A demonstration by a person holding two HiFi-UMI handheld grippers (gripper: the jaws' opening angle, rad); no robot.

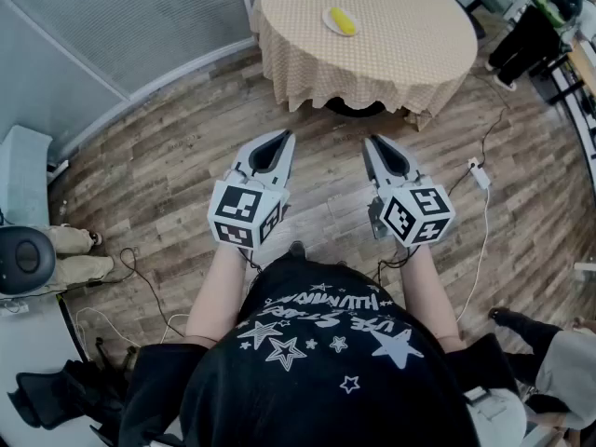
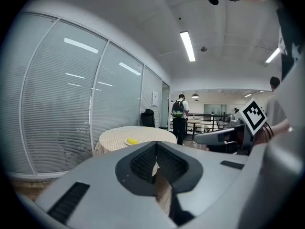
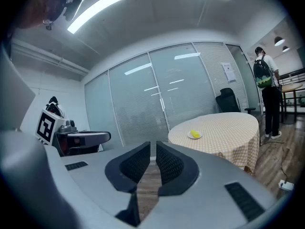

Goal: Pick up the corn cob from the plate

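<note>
Approach stage: left gripper and right gripper, jaws together and empty, are well short of the round table bearing the corn cob on its plate. Stepping closer, then opening, seems next.

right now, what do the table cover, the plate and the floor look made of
Table cover: looks like woven cloth, matte beige with a fine check; it hangs in soft folds at the edge.
Plate: small, white, smooth; ceramic or plastic, too far to tell.
Floor: wood-look planks with grain, low sheen; maybe laminate.
</note>
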